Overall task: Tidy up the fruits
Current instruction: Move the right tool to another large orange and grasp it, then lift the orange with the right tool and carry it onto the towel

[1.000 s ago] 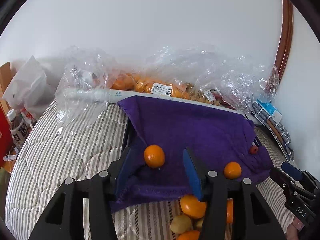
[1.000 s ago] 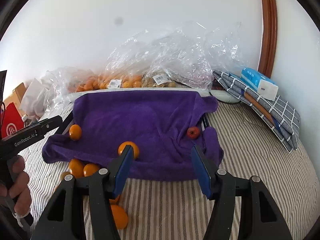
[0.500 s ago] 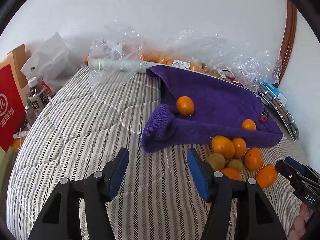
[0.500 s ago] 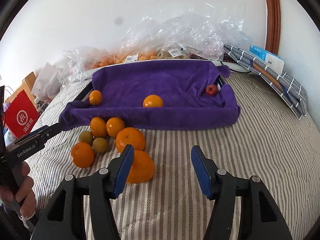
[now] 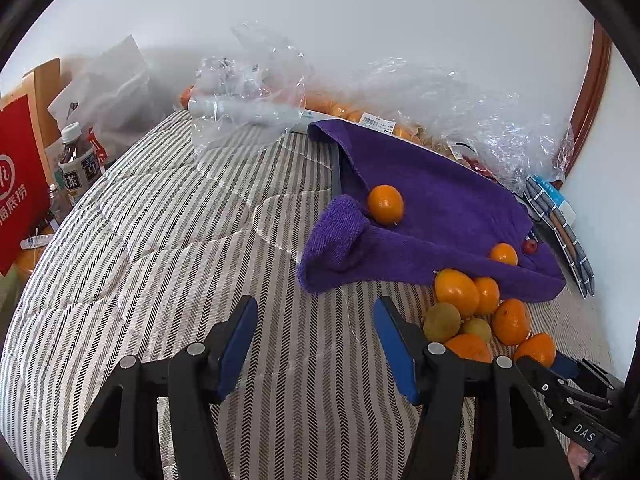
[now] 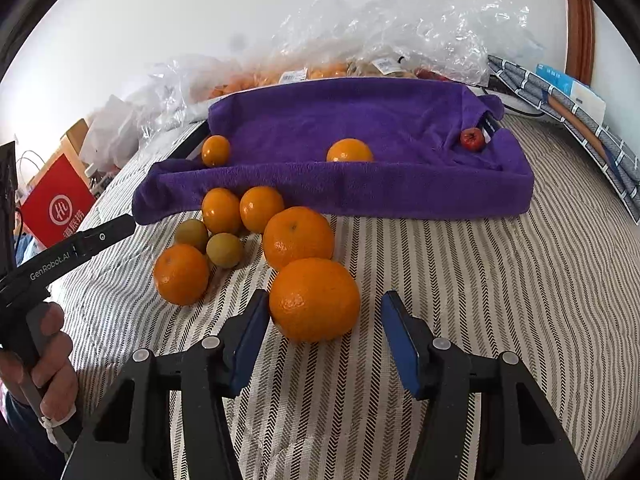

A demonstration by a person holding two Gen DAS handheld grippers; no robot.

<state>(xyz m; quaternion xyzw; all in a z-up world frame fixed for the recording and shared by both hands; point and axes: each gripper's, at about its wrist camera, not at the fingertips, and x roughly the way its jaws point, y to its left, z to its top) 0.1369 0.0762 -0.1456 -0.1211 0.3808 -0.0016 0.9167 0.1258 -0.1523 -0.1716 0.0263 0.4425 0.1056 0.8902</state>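
Right wrist view showed the right gripper [image 6: 324, 336] with its blue pads [image 6: 400, 344] spread and closing in, a large orange [image 6: 315, 299] sitting between them; the left pad looked to be at the fruit's skin, the right pad stood clear of it. Just beyond that orange lay a second big orange [image 6: 298, 237], and ahead to the left of the claw a cluster of smaller oranges [image 6: 221, 210] and two greenish fruits [image 6: 224, 249] rested on the striped quilt [image 6: 500, 280]. Farther ahead sat the purple towel-lined tray [image 6: 400, 194] holding two oranges [image 6: 349, 151] and a small red fruit [image 6: 472, 139]. Far left, a hand [image 6: 48, 356] gripped the handle of the other tool.

Left wrist view showed the left gripper [image 5: 316, 340] spread over bare quilt, nothing between its pads. The fruit cluster lay just to its right, the tray ahead and right.
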